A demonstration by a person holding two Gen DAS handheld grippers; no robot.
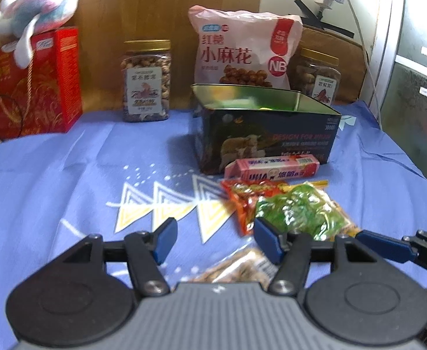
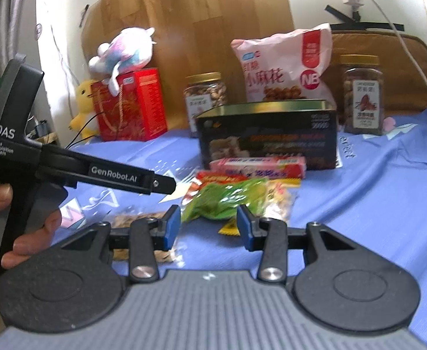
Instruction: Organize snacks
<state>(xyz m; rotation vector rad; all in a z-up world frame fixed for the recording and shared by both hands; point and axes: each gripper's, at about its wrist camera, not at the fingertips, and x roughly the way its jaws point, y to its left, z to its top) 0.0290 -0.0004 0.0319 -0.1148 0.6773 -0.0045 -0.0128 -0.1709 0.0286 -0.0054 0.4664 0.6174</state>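
Up close, both grippers hover over a crinkled blue cloth (image 1: 67,175) printed with yellow-and-white triangles. The left gripper (image 1: 214,240) has its blue pads spread apart with nothing between them; a clear bag of pale nuts (image 1: 242,268) lies under it. The right gripper (image 2: 209,224) is likewise released, its jaws standing either side of a glossy green candy packet (image 2: 225,199) without pressing on it. That packet lies in a loose heap with a crumpled red wrapper (image 1: 242,198) and a flat pink box (image 1: 271,167), just in front of a dark rectangular tin (image 1: 265,134) with its lid off and a shiny metal inside. Behind the tin stand a puffy pink snack bag (image 1: 242,49) and two gold-lidded clear jars (image 1: 146,81). Only the right wrist view shows the person's hand (image 2: 24,227) on the left gripper's black handle, and a yellow plush (image 2: 83,108) beside the red gift bag (image 2: 128,108).
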